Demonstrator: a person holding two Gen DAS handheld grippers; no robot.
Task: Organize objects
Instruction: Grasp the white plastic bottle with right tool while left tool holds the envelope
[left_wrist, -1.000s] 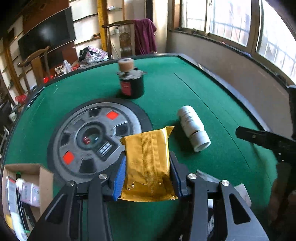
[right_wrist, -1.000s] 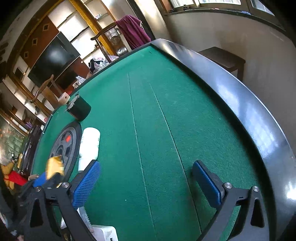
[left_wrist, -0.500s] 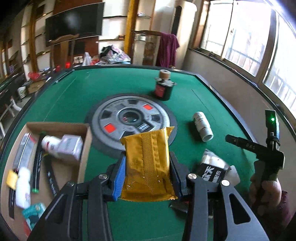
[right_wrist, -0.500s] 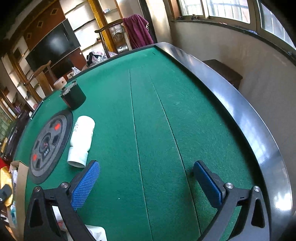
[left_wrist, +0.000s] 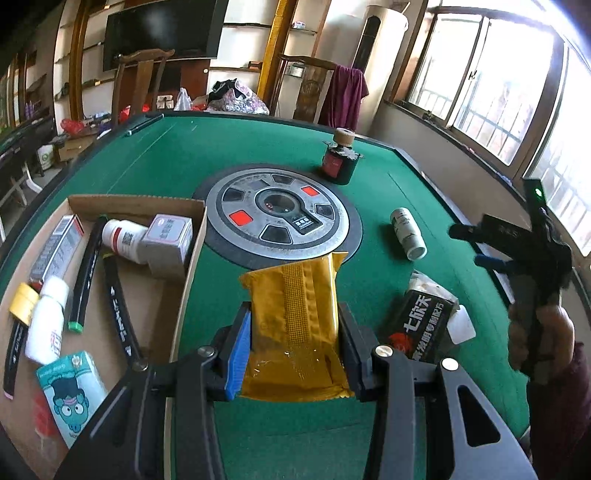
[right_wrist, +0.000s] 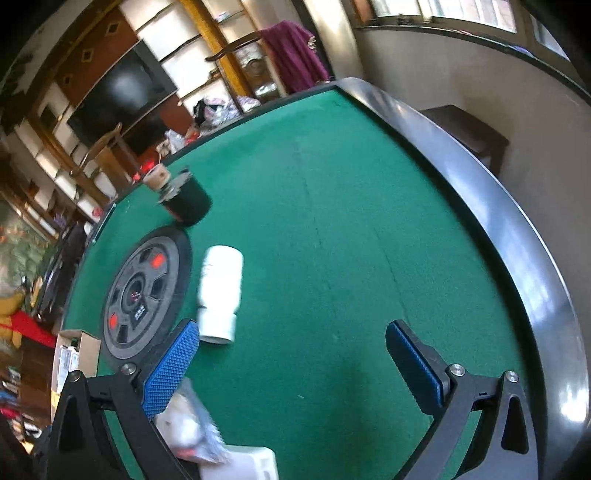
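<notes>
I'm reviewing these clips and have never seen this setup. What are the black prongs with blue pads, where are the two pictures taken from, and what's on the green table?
No robot: a person holds a two-finger tool in each hand, each with a camera looking along its jaws. In the left view, the left gripper is shut on a yellow snack packet. The right gripper is open and empty. On the green table lie a cardboard box of small items, a white bottle, a black packet and a black canister.

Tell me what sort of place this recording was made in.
Probably a home living room or games room. The work surface is an automatic mahjong table with green felt and a round centre console. Behind it stand carved wooden chairs, a wall-mounted television and large windows.
</notes>
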